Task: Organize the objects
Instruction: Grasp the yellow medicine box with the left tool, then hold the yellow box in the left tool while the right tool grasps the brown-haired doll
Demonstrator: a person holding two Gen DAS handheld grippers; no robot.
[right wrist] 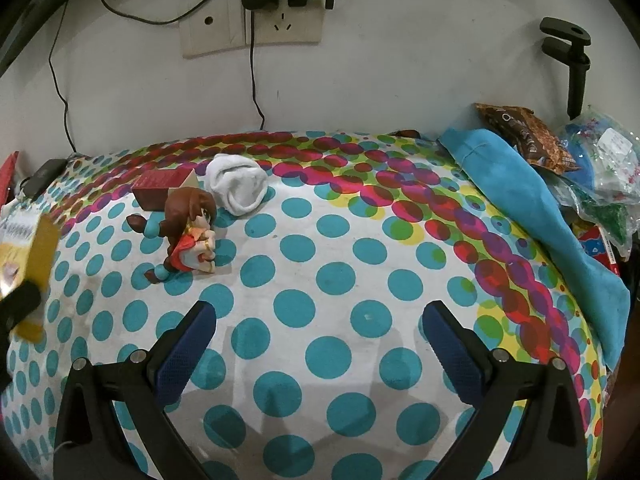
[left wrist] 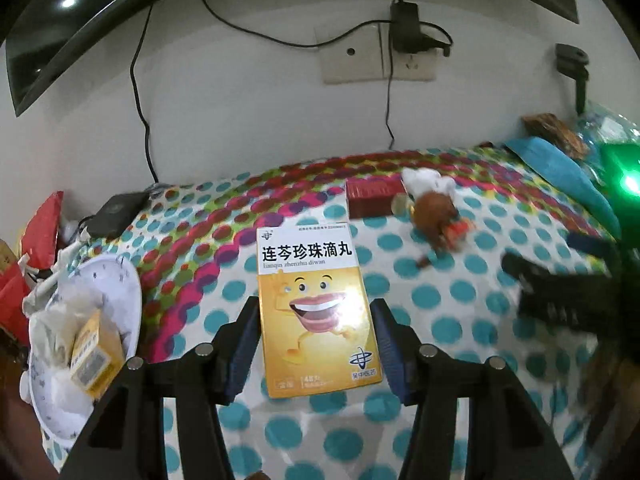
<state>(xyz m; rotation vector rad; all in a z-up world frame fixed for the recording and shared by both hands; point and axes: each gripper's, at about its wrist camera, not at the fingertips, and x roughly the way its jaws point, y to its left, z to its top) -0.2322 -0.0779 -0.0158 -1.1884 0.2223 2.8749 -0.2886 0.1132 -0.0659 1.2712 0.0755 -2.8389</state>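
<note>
My left gripper (left wrist: pixel 316 312) is shut on a yellow and white medicine box (left wrist: pixel 316 300) and holds it above the dotted tablecloth (left wrist: pixel 440 300). The box also shows at the left edge of the right wrist view (right wrist: pixel 32 256). A brown-haired figurine (right wrist: pixel 190 232), a rolled white sock (right wrist: pixel 238 184) and a dark red box (right wrist: pixel 160 190) lie at the far left of the table; they also show beyond the box in the left wrist view: figurine (left wrist: pixel 436 216), red box (left wrist: pixel 370 196). My right gripper (right wrist: pixel 320 320) is open and empty above the cloth.
A white plate (left wrist: pixel 120 280) with a small yellow box (left wrist: pixel 94 356) and wrappers sits at the left. A blue cloth (right wrist: pixel 520 200), snack bags (right wrist: pixel 520 136) and plastic bags line the right side. Cables hang from wall sockets (right wrist: pixel 248 20). A black device (left wrist: pixel 116 212) lies at the back left.
</note>
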